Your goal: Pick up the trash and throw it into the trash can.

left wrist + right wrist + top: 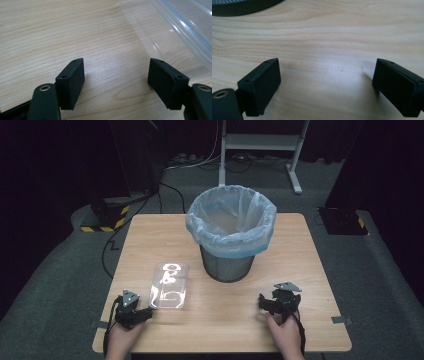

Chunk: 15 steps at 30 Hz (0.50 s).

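Observation:
A clear plastic container (169, 285) lies flat on the wooden table (150, 235), left of a black mesh bin (228, 266) lined with a pale blue bag (231, 220). My left gripper (136, 314) rests near the front left edge, just left of the container, open with bare wood between its jaws. In the left gripper view the left gripper (116, 80) has the container's edge (180, 27) at the upper right. My right gripper (276, 303) sits at the front right, open and empty. In the right gripper view the right gripper (327, 87) faces bare wood, the bin's base (242, 6) at top left.
The table's front edge lies just behind both hands. A white metal stand (260, 145) and cables (170, 185) are on the grey floor beyond the table. Yellow-black striped bases (107, 220) stand at the left and right of the table's far side.

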Available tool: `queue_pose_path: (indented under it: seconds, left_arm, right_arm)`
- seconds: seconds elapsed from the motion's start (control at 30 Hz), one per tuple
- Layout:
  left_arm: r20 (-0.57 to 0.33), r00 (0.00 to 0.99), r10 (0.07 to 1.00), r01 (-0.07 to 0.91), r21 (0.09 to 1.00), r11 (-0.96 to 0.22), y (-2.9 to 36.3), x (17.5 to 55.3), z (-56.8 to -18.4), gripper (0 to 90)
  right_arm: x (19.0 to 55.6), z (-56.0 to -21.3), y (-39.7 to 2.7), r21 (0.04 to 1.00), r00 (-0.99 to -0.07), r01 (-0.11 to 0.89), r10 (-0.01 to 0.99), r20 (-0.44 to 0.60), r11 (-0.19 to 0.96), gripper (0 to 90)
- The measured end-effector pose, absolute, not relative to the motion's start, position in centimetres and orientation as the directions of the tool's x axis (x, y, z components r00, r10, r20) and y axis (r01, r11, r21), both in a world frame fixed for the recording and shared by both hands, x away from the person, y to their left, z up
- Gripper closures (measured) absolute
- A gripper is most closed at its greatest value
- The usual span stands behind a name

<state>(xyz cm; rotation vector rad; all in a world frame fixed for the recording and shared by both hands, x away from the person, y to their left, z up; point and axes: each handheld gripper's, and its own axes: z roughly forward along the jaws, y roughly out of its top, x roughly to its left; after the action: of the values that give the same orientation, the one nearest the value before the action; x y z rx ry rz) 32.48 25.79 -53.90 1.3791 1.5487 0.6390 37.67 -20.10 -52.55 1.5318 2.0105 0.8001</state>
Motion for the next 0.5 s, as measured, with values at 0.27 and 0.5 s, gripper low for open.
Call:
queue_pose_path:
  seconds: [0.27,0.5]
  left_arm:
    - [-0.296,0.068,0.953,0.473,0.851,0.23,25.8,32.6,-53.9,29.8]
    - [-0.303,0.076,0.95,0.476,0.848,0.233,26.0,32.4,-53.8,29.6]
  right_arm:
    - [36.8,-52.5,-19.9,0.699,-0.325,0.675,0.946,-0.006,0.237,8.4]
    - [36.7,-52.5,-19.7,0.7,-0.336,0.672,0.942,-0.004,0.243,8.4]
